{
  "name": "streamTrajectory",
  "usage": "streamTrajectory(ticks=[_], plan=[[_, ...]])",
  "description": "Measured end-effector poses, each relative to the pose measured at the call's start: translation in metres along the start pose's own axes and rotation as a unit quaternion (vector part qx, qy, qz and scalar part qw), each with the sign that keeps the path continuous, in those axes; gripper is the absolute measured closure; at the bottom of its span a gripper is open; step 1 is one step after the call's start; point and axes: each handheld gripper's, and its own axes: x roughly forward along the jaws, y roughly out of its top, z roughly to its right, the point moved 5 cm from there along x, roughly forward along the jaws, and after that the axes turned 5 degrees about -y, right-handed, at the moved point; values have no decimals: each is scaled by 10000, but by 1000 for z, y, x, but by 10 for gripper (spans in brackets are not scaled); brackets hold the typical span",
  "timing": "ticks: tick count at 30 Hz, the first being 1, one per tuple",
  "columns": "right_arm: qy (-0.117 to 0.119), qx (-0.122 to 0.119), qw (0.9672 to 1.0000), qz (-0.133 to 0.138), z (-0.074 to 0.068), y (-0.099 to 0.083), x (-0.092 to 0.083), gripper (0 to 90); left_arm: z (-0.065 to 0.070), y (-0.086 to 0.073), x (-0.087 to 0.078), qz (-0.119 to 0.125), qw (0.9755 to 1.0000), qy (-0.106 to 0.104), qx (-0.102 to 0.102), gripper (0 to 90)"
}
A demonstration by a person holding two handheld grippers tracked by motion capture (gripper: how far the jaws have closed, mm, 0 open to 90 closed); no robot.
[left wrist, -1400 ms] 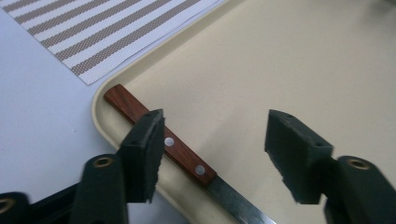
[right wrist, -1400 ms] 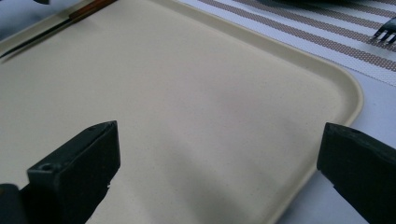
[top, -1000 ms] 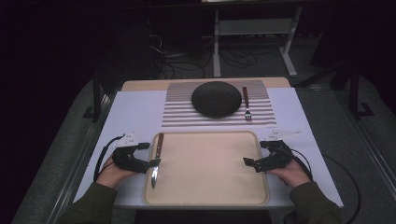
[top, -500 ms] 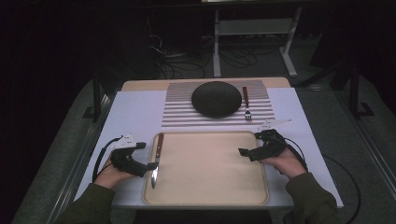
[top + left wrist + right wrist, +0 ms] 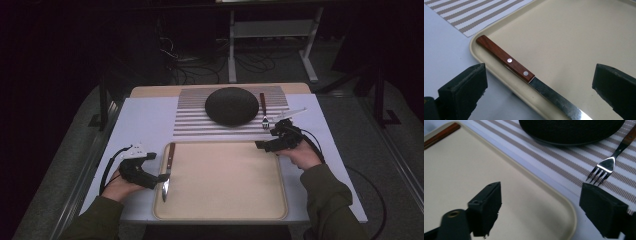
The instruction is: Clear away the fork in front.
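Both hands at the table, each holding a two-jaw gripper.
Left gripper (image 5: 162,177) rests low at the near left, jaws spread wide, nothing clamped; right gripper (image 5: 260,145) is raised farther forward, its empty jaws just closing partway.

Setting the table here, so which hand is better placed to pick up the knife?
Left. Its tongs stand open right over the knife on the tray's left edge; the right tongs are across the tray.
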Motion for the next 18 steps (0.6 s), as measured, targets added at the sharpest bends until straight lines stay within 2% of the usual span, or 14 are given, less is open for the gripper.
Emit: streamTrajectory(ticks=[3, 6, 11, 12, 13, 18], plan=[[-13, 57, 10000, -1, 5, 10, 3, 230, -1, 0, 0, -12, 10000, -20, -36, 0], [-54, 95, 9999, -22, 11, 17, 7, 287, 0, 0, 0, -14, 10000, -10, 10, 0], [-149, 134, 9997, -113, 20, 27, 16, 429, 2, 1, 2, -26, 10000, -71, 28, 0], [-149, 134, 9997, -113, 20, 27, 16, 429, 2, 1, 2, -26, 10000, -71, 28, 0], [-252, 111, 9995, -131, 25, 31, 20, 507, 2, 0, 3, -56, 10000, -61, 41, 0], [-368, 217, 9987, -266, 35, 37, 32, 673, 1, 0, 2, -33, 10000, -47, 20, 0]])
